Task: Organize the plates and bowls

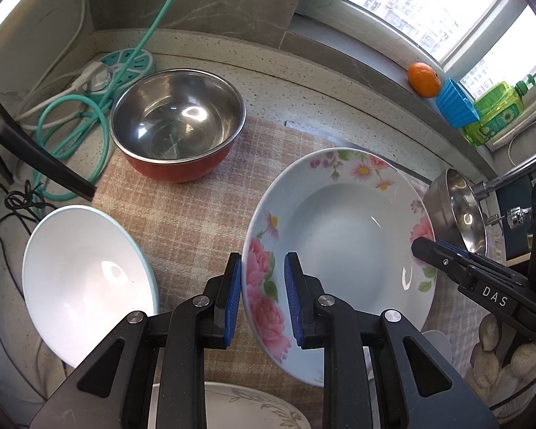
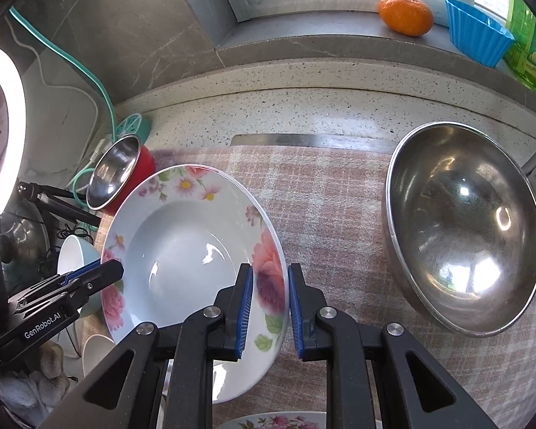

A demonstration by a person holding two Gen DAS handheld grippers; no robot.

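Checked cloth [image 1: 196, 221], both tools gripping pink-flowered white plate [image 1: 339, 236]

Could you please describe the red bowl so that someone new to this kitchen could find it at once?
Start at the plaid cloth on the speckled counter. At its far left corner, beside the teal cable, stands the red bowl. Alone among the bowls, it is red outside and steel inside.

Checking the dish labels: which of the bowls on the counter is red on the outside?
The small steel-lined bowl at the back, beside the green cable; the large steel bowl is bare metal, the white bowl pale.
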